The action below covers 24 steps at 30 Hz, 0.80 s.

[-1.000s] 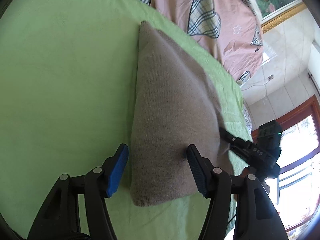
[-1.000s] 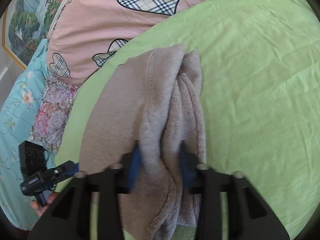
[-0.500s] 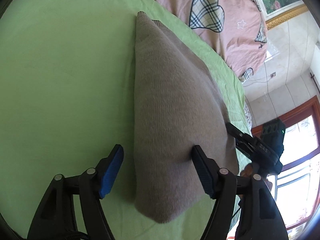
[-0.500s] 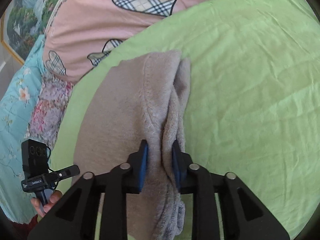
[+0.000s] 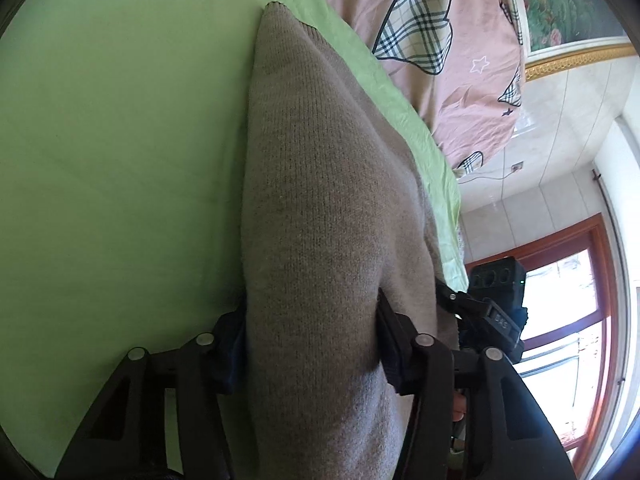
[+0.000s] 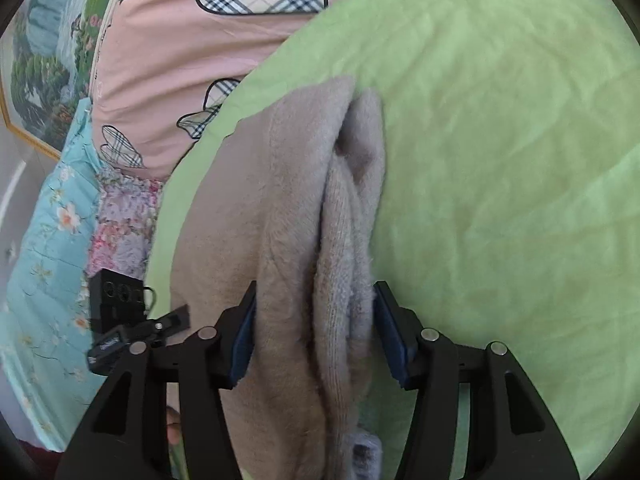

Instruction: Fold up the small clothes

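Left gripper (image 5: 310, 336): your jaws have just been closing. A second ago they stood wide on either side of the folded end; now both pads press into the grey knit garment (image 5: 332, 208), which bulges between them. You are pinching that folded end.

Garment from the left fingers: it runs straight ahead from between your pads and narrows to a rounded corner at the far end, lying on the green sheet (image 5: 120, 140). Bare sheet is to the left of your left finger; the other gripper's body shows just past your right finger.

Right gripper (image 6: 314, 336): your jaws have just been opening. Half a second ago they squeezed the bunched layers tight; now the blue pads (image 6: 244, 340) stand wider with the layers loose between them. The left pad looks to touch the fabric, and I cannot tell if the right one does. I judge this a release.

Meaning for the task: one end newly gripped, the other let go; the fold looks laid, and you are likely regripping for the next one.

Materials: close ribbed knit on the outside, fleecy nap at the open edges, soft and thick, stacked in several rounded lips. The sheet is thin and creased. A pink quilt (image 6: 180, 40) with plaid hearts lies beyond.
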{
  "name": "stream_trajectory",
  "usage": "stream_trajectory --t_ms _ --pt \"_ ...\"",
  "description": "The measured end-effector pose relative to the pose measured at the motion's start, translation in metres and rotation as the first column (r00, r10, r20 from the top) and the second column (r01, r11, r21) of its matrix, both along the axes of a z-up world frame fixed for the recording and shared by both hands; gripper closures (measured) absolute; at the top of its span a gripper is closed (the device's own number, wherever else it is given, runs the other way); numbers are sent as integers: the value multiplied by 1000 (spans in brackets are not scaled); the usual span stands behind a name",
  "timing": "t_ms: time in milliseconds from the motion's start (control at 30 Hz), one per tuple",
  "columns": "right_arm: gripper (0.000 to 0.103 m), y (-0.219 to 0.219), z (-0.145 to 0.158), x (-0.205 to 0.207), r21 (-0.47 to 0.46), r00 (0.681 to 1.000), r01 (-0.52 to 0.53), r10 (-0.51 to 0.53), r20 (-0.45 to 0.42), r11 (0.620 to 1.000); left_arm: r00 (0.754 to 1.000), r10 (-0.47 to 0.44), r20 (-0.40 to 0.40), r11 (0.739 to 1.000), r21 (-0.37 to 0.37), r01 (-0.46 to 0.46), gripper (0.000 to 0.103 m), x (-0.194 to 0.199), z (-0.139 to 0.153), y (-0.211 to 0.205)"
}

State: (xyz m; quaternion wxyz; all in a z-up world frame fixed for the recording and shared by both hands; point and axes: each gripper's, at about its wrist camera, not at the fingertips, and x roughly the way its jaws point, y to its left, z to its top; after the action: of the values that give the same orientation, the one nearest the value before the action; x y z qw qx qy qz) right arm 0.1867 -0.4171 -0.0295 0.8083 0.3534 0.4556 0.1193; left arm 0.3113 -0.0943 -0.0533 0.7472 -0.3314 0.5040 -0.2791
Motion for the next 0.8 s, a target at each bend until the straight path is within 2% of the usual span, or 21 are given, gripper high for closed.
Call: stream_trajectory --t_ms 67,133,300,500,600,667,800 --pt "61 6 0 3 0 1000 -23 23 -2 1000 1000 4 11 1000 -7 -4 59 -3 4 2" --pt "68 13 8 -1 -17 1000 -24 25 16 1000 999 6 37 1000 -2 -6 63 -9 15 5" --pt "71 45 26 -18 2 995 -71 70 76 998 993 20 114 999 39 -25 64 -48 49 36" --pt "71 119 24 -29 49 969 -211 202 139 976 981 85 176 989 107 -105 64 -122 74 101" --pt "72 155 14 -29 54 955 -276 267 128 960 981 125 148 984 110 -142 64 -148 63 129" --pt "72 173 6 -30 26 949 -302 298 100 953 985 147 94 981 112 -157 63 -158 44 141" --pt "70 184 -2 -34 -12 955 -289 289 73 957 979 201 46 979 33 -202 57 -169 23 158"
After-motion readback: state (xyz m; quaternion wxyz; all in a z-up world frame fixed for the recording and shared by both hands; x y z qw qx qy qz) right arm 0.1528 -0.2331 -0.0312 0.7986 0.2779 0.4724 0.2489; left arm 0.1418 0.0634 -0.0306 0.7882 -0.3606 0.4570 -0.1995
